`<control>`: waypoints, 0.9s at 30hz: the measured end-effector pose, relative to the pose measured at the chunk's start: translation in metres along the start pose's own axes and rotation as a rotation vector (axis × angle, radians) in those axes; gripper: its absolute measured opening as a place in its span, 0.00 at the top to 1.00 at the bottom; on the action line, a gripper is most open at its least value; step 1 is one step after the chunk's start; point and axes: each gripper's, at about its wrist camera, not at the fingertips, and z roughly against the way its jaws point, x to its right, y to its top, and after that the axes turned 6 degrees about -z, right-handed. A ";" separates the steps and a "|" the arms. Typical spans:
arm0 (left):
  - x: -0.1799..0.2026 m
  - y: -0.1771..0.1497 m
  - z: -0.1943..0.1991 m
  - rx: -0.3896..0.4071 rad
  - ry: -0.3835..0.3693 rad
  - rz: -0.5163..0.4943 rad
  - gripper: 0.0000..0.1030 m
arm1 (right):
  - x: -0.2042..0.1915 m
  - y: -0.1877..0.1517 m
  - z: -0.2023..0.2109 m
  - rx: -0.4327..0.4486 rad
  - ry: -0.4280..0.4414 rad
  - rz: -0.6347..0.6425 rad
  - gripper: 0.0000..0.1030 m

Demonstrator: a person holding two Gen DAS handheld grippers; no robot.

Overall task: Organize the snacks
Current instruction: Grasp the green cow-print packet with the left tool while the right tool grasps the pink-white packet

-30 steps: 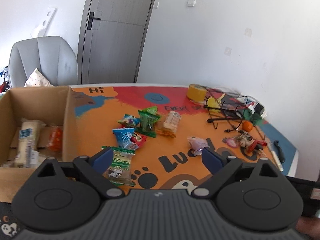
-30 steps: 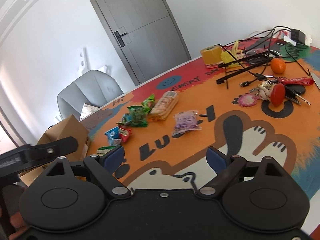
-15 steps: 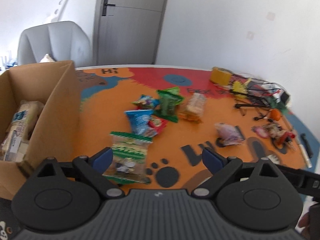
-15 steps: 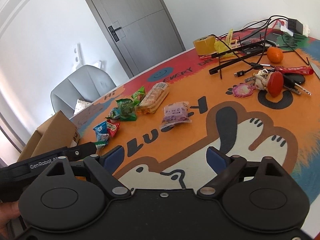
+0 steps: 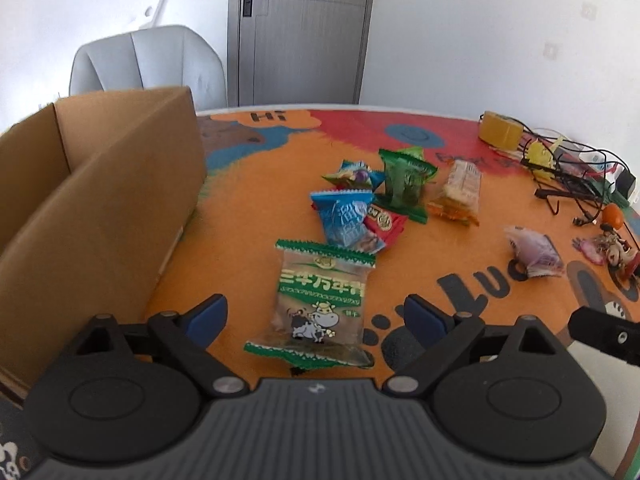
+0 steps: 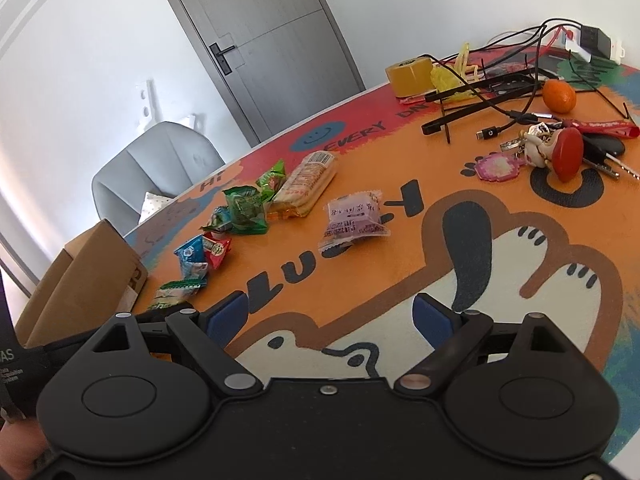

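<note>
Several snack packets lie on the orange table mat [image 5: 240,248]. My left gripper [image 5: 316,314] is open, low over a clear green-edged cow packet [image 5: 320,300] that lies between its fingers. Beyond it lie a blue packet [image 5: 346,218], a red packet [image 5: 386,222], a green packet [image 5: 404,184], a cracker pack [image 5: 460,190] and a purple packet [image 5: 534,252]. A cardboard box [image 5: 96,208] stands at the left. My right gripper [image 6: 330,316] is open and empty above the mat, with the purple packet [image 6: 354,218] ahead of it.
At the table's far right lie a tape roll [image 6: 410,74], black cables [image 6: 500,92], an orange [image 6: 558,96] and keys with charms [image 6: 560,152]. A grey chair [image 5: 148,64] and a grey door [image 5: 300,28] stand behind the table.
My left gripper has moved forward and down toward the cow packet, which now lies between its fingers. My right gripper has moved slightly forward over the mat.
</note>
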 end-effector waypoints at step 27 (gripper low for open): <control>-0.014 0.031 0.024 0.105 -0.020 0.044 0.54 | -0.021 0.031 -0.062 0.019 -0.083 0.034 0.00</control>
